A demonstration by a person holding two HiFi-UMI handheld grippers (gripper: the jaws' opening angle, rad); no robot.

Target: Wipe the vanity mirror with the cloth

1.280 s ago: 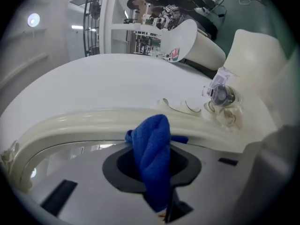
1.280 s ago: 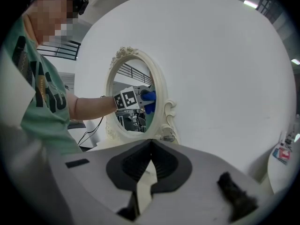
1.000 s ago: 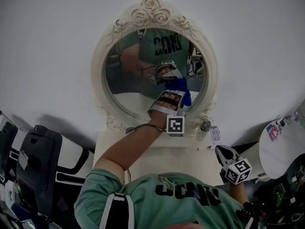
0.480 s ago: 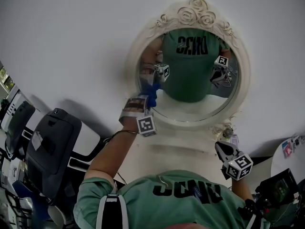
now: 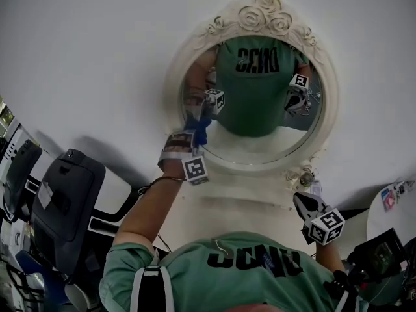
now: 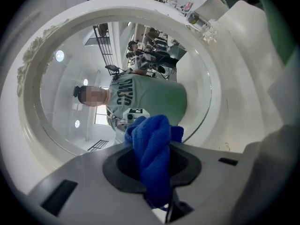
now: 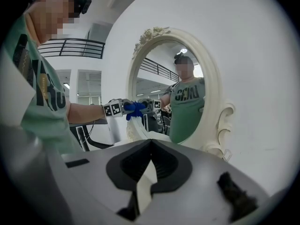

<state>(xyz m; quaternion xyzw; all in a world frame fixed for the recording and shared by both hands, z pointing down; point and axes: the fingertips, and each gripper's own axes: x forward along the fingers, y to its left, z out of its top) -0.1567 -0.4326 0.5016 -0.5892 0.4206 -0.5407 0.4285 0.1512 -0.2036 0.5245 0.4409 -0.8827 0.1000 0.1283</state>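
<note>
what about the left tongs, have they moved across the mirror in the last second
Yes. Against the mirror frame, the left tongs with the cloth went from the lower middle of the glass to its left edge.

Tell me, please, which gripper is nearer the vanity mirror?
Left. The left gripper holds the cloth at the left edge of the vanity mirror; the right gripper sits below and right of it, apart.

The left tongs (image 5: pixel 195 134) swept the cloth (image 5: pixel 202 127) leftward across the mirror (image 5: pixel 260 145).

Dark block letters cross the chest of the green shirt (image 5: pixel 195 273), too blurred to read. No other legible text.
</note>
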